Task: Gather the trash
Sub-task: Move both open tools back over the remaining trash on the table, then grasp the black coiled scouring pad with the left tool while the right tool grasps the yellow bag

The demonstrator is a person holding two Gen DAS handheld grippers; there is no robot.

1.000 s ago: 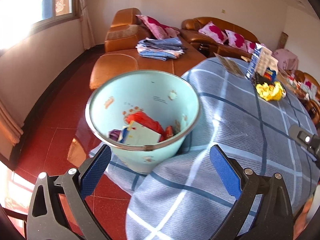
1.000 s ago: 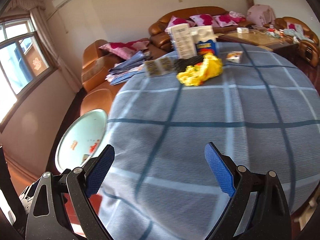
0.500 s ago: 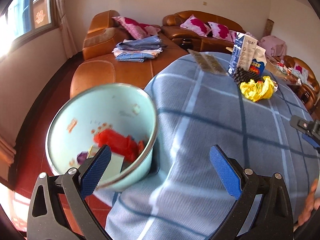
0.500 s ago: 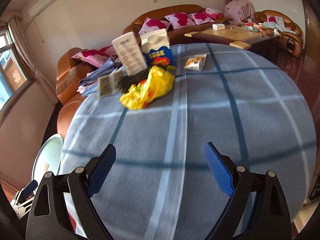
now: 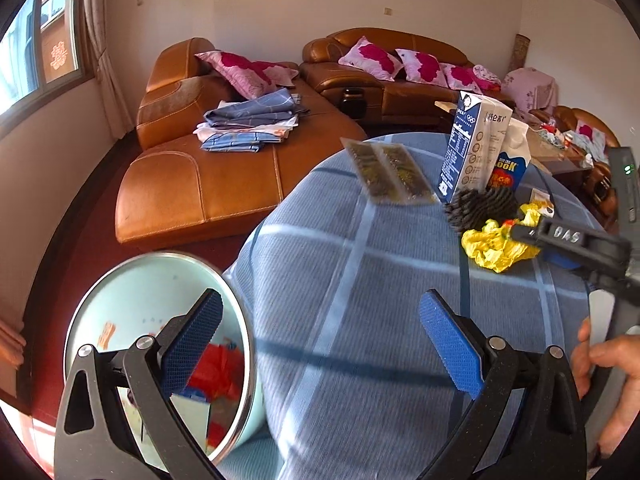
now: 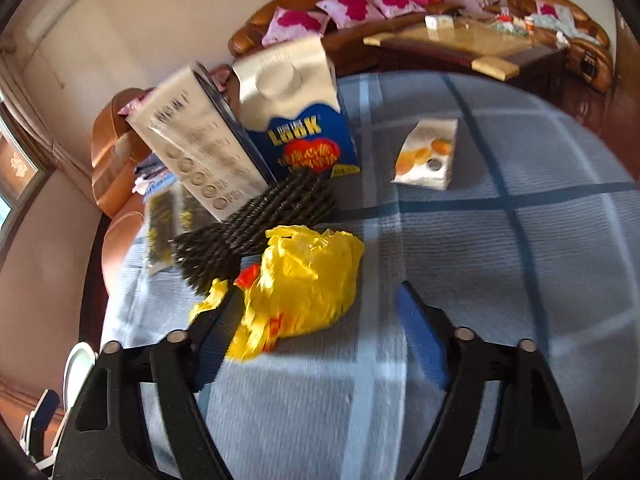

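A pale blue bin (image 5: 156, 312) stands on the floor against the near left edge of the counter (image 5: 360, 264); in it lie red plastic (image 5: 218, 368) and some paper or card, partly hidden behind the left gripper (image 5: 320, 340), whose blue pads stand wide apart with nothing between them.

On the checked cloth, toward the far edge, two cartons stand side by side: a tall blue-and-white carton (image 6: 200, 140) leaning against a shorter carton (image 6: 300, 120) printed "LOOK". Just in front of them lies a black ribbed piece (image 6: 256, 224), and touching its near side a crumpled yellow plastic bag (image 6: 308, 276). A small orange-printed packet (image 6: 428, 156) lies flat to the right of the cartons, apart from them. A pair of flat sachets (image 5: 386, 170) lies at the far left edge.

The right gripper (image 6: 316, 328) has just been closing its jaws around the yellow bag; its left pad touches the crumpled edge, while the right pad is clear of it. A hand (image 5: 608, 380) holds its handle.
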